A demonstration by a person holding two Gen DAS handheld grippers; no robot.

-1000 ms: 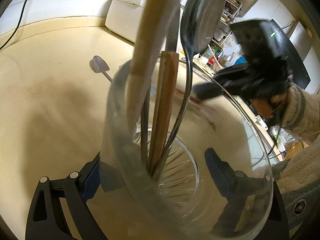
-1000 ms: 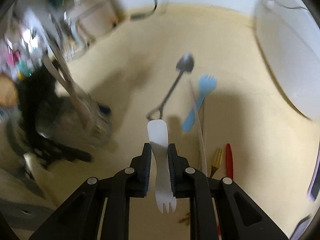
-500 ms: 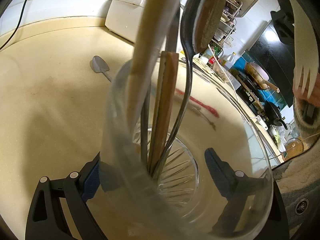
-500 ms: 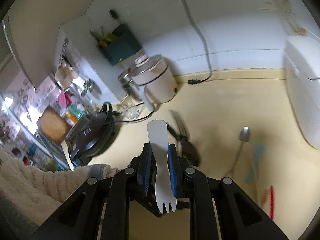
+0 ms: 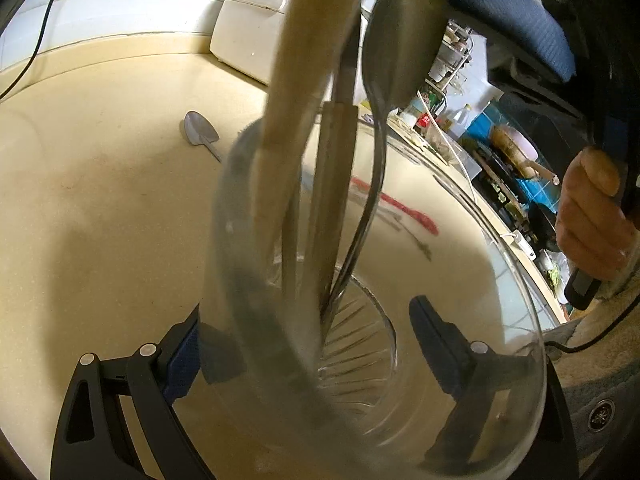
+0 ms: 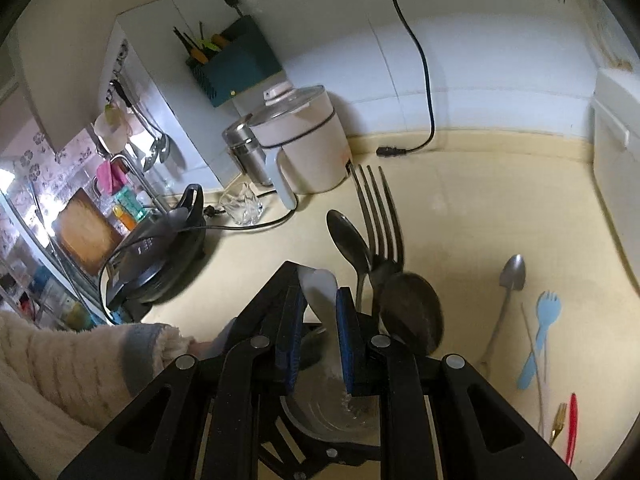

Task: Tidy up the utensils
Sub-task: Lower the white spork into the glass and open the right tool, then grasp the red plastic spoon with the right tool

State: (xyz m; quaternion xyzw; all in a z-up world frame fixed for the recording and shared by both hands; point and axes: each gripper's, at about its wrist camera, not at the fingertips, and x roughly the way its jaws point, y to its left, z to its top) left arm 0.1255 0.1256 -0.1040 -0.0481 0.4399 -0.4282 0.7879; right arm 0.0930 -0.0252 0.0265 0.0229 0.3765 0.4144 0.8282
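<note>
My left gripper [image 5: 312,344] is shut on a clear glass jar [image 5: 224,272], one pad against each side. In the jar stand a wooden utensil [image 5: 304,80], chopsticks [image 5: 332,184], a metal fork [image 6: 380,208] and metal spoons [image 6: 348,240]. My right gripper [image 6: 319,286] is shut on a white spork [image 6: 322,304] and hovers just over the jar's mouth [image 6: 328,412]. In the left wrist view its blue pad [image 5: 500,12] looms at the top right, with a hand [image 5: 588,216] on the handle. On the counter lie a metal spoon [image 6: 514,272], a blue spork [image 6: 540,332], chopsticks [image 6: 534,356], a small gold fork [image 6: 558,420] and a red utensil [image 6: 572,428].
A white electric pot [image 6: 304,148], a steel canister [image 6: 248,152], a black appliance [image 6: 160,256] and a small glass [image 6: 242,206] stand at the back left. A white appliance [image 6: 616,160] lines the right edge. A black cord [image 6: 420,80] hangs down the wall.
My right gripper swung left and up from over the loose utensils, with the white spork in it, to just above the jar. The left gripper and jar stayed put.
</note>
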